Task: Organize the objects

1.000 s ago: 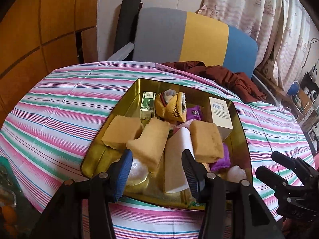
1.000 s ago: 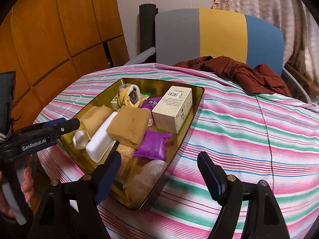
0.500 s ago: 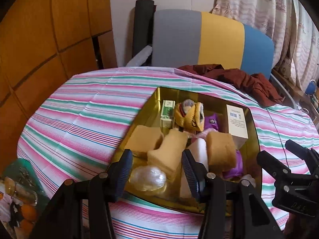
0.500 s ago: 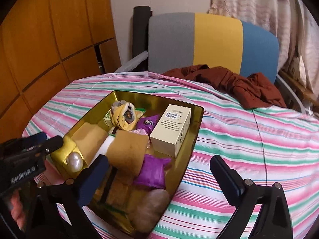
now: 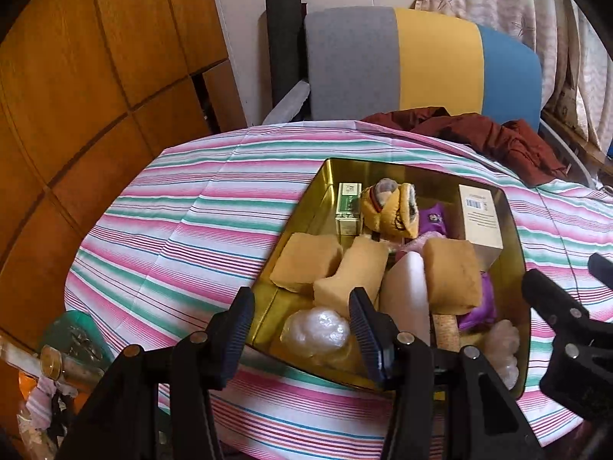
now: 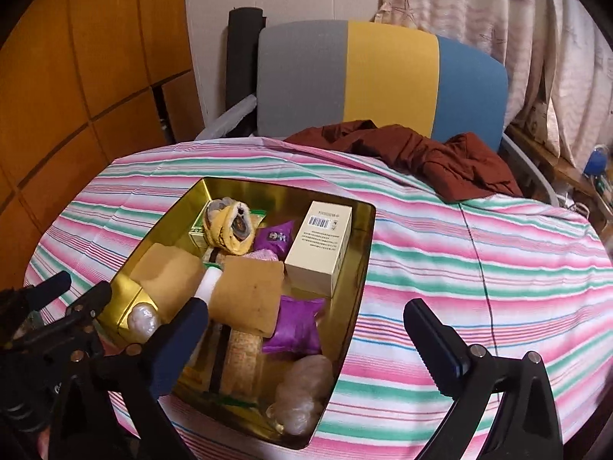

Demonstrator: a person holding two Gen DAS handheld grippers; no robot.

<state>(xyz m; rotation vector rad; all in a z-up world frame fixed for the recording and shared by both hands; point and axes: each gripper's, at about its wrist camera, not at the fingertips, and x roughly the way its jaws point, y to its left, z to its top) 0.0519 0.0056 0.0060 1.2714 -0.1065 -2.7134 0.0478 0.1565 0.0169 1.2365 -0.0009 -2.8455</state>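
A gold tin tray (image 5: 318,191) (image 6: 360,276) sits on the striped table, full of objects: tan sponges (image 5: 306,260) (image 6: 249,291), a cream box (image 5: 481,218) (image 6: 320,247), a yellow pouch (image 5: 389,211) (image 6: 228,226), a small green box (image 5: 348,207), purple packets (image 6: 297,324), a white block (image 5: 406,295) and clear plastic-wrapped lumps (image 5: 316,329) (image 6: 302,395). My left gripper (image 5: 302,326) is open and empty above the tray's near left corner. My right gripper (image 6: 306,337) is open and empty above the tray's near right edge.
The striped tablecloth (image 5: 191,230) (image 6: 479,268) covers a round table. A dark red cloth (image 6: 421,157) lies at the far edge before a grey, yellow and blue chair (image 6: 383,76). Wooden panels stand at left. Clutter (image 5: 65,352) lies below the table's left edge.
Both grippers have pulled back and up from the tray, so it looks smaller and further off. Both stay open and empty. The tray's contents have not moved.
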